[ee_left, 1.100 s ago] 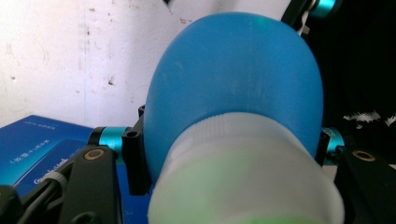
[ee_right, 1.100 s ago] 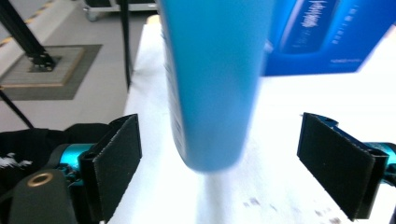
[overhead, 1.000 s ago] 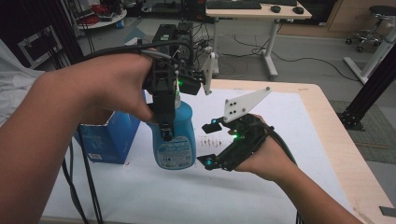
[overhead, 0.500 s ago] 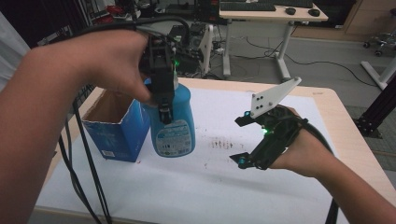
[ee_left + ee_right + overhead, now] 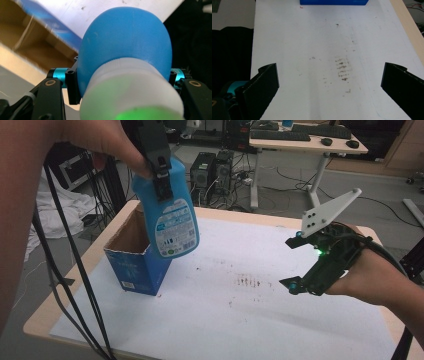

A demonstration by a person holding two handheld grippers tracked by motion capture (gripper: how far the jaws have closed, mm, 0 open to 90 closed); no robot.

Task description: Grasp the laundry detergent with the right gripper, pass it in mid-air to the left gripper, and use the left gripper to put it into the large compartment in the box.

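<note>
A blue plastic bottle (image 5: 172,215) with a printed label hangs tilted in the air, its base above the right rim of an open blue cardboard box (image 5: 131,265). My left gripper (image 5: 159,170) is shut on the bottle's upper part. In the left gripper view the bottle (image 5: 127,42) and its white cap (image 5: 130,92) sit between the jaws, with the box's brown inside (image 5: 37,37) below. My right gripper (image 5: 292,264) stands open at the right over the white sheet, holding nothing. In the right gripper view its jaws stand wide apart (image 5: 329,92), facing the box (image 5: 334,2).
A white sheet (image 5: 250,320) covers the wooden table, with a patch of brown stains (image 5: 248,281) in its middle. Black cables (image 5: 75,285) hang down at the left. Desks and computer cases stand behind the table.
My left gripper has raised the bottle and carried it left, over the box's open top. My right gripper has drifted to the right and stayed open.
</note>
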